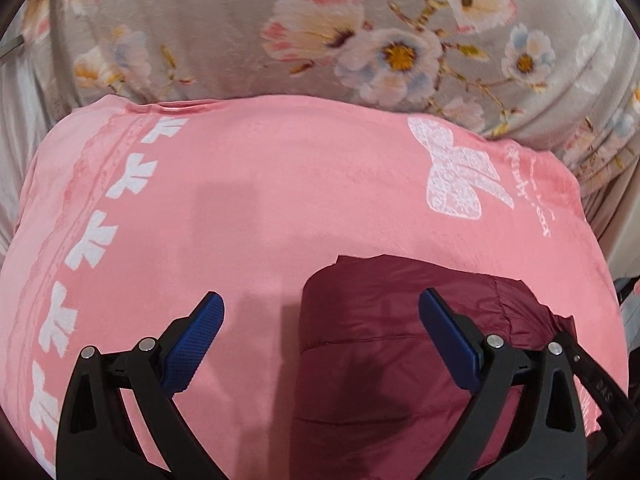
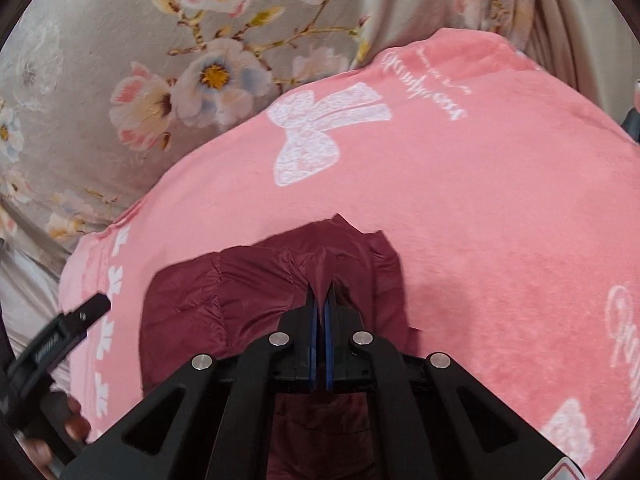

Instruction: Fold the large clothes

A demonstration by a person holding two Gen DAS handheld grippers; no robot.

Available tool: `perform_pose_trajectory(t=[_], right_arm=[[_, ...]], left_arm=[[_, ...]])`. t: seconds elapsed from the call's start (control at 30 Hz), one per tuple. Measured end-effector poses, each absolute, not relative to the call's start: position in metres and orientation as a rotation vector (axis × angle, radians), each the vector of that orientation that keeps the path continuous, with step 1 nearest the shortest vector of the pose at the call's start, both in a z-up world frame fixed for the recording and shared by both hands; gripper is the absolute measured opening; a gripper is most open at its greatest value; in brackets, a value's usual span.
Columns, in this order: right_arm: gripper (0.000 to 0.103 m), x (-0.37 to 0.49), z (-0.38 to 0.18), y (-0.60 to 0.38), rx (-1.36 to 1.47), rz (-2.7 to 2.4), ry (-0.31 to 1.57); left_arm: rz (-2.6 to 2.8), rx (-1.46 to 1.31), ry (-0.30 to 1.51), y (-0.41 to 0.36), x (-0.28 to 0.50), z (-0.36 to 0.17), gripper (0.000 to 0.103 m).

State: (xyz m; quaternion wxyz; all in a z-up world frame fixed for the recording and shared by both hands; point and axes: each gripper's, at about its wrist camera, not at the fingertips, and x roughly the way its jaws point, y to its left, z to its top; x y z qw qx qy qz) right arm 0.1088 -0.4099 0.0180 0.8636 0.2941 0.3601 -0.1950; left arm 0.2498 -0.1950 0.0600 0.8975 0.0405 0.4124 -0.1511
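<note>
A dark maroon quilted jacket [image 1: 392,352] lies on a pink blanket [image 1: 280,184] with white bow prints. My left gripper [image 1: 320,304] is open and empty above it, its right finger over the jacket and its left finger over the blanket. In the right wrist view my right gripper [image 2: 320,292] is shut on a raised fold of the jacket [image 2: 224,296], pinched between the blue pads. The left gripper's body [image 2: 60,332] and the hand holding it show at the lower left of that view.
The pink blanket [image 2: 480,208] lies over a grey bedspread with flower prints [image 1: 320,20], which also fills the upper left of the right wrist view [image 2: 120,60]. The bed's edge and darker room show at the far right [image 1: 628,288].
</note>
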Motion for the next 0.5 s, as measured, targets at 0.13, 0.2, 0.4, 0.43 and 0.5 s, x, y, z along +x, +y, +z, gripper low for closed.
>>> perform_pose_trajectory(t=[0.13,0.2,0.4,0.43,0.5], right_arm=[[0.002,0.116,0.002,-0.420,0.604,-0.442,0.821],[0.002,0.122,0.005,-0.417,0.586,-0.459,0.828],[0.002,0.137,-0.012,-0.403,0.474,-0.535,0.837],[0.002,0.138,-0.018,-0.402,0.465,-0.542,0.835],[0.003,0.139,-0.026,-0.401,0.453,-0.552,0.824]], left_arm=[[-0.327,0.140,0.913,-0.229,0.250,0.037,0.095],[-0.310,0.178,0.939,-0.245,0.253,0.023,0.095],[-0.265,0.228,0.948,-0.266,0.258,-0.002,0.096],[-0.260,0.230,0.947,-0.268,0.258,-0.005,0.097],[-0.259,0.231,0.940,-0.270,0.259,-0.010,0.097]])
